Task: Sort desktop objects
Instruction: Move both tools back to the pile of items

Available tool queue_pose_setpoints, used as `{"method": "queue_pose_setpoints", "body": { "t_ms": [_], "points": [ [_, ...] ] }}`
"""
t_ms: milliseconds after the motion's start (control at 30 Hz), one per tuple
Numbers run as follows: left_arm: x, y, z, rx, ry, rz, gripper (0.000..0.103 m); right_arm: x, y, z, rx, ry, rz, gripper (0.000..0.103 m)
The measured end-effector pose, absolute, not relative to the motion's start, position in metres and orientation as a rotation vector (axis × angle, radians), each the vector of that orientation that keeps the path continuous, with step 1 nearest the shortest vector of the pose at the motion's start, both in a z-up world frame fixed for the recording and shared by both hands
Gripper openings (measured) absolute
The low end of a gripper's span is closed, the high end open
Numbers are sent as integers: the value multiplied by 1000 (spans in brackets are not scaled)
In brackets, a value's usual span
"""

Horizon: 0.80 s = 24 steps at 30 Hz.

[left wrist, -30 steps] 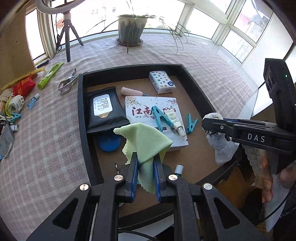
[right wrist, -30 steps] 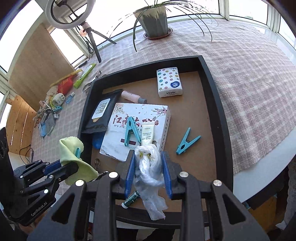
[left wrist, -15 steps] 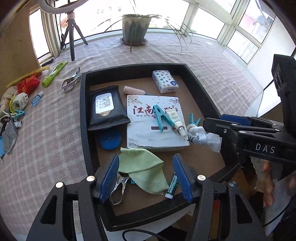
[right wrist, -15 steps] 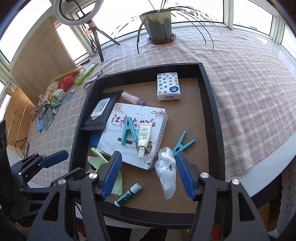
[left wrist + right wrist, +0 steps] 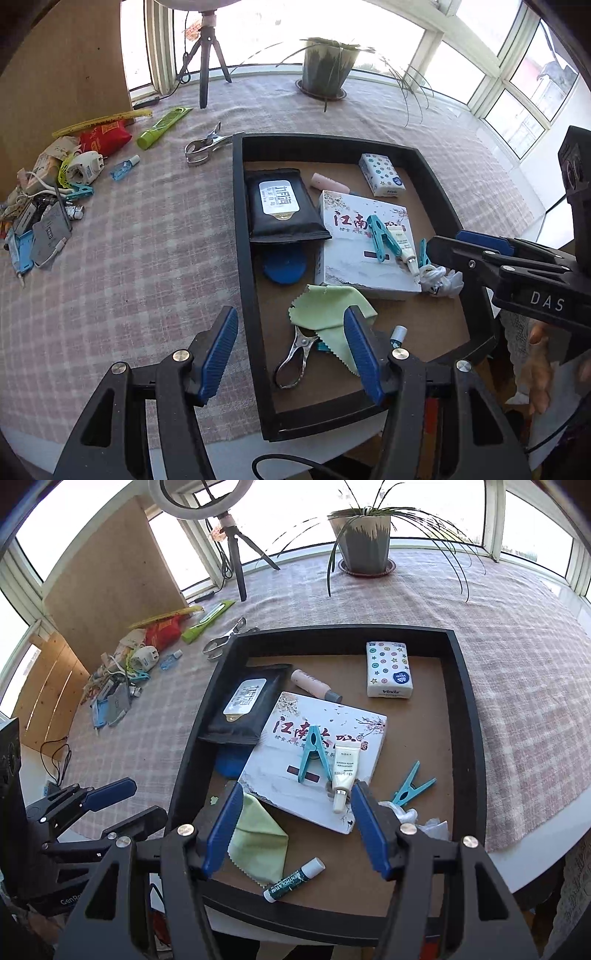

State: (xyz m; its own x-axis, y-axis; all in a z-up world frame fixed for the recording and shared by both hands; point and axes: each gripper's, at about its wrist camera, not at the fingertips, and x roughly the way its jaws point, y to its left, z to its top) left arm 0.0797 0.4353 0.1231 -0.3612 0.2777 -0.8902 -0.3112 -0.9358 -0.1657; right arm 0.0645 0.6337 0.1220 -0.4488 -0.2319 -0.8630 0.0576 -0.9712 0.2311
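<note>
Both claws hang over the near end of the black tray (image 5: pixel 466 716), jaws spread wide with nothing between them: the left claw (image 5: pixel 291 354) and the right claw (image 5: pixel 295 827). The green cloth (image 5: pixel 328 310) lies loose on the tray floor, draped partly over a metal clip (image 5: pixel 295 354), and the crumpled plastic bag (image 5: pixel 443 282) sits against the corner of the white box (image 5: pixel 317 760).

Most of the sorting looks undone to me: a heap of small things (image 5: pixel 48 199) waits on the bench's far left. The risk I see is crowding. The tray's near end is cluttered, so a claw reaching in could nudge the lip balm (image 5: pixel 293 880) or catch the cloth's edge and drag the clip with it. The cream tube (image 5: pixel 343 775) and teal peg (image 5: pixel 314 755) rest loose on the box and could slide off if it is bumped.

Readable: "Vinda" on the tissue pack (image 5: pixel 388 668), "MENTHOLATUM" on the balm, "DAS" on the right claw's body.
</note>
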Motion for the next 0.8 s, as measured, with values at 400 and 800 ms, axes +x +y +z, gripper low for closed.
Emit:
{"method": "queue_pose_setpoints", "body": {
  "t_ms": [400,800],
  "points": [
    [55,277,124,-1570,-133,2477,57,33,517,142,1490,-157,-2486,60],
    [0,101,137,-1584,-249,2554,57,-17,400,144,1519,-278,-2399,60]
  ]
}}
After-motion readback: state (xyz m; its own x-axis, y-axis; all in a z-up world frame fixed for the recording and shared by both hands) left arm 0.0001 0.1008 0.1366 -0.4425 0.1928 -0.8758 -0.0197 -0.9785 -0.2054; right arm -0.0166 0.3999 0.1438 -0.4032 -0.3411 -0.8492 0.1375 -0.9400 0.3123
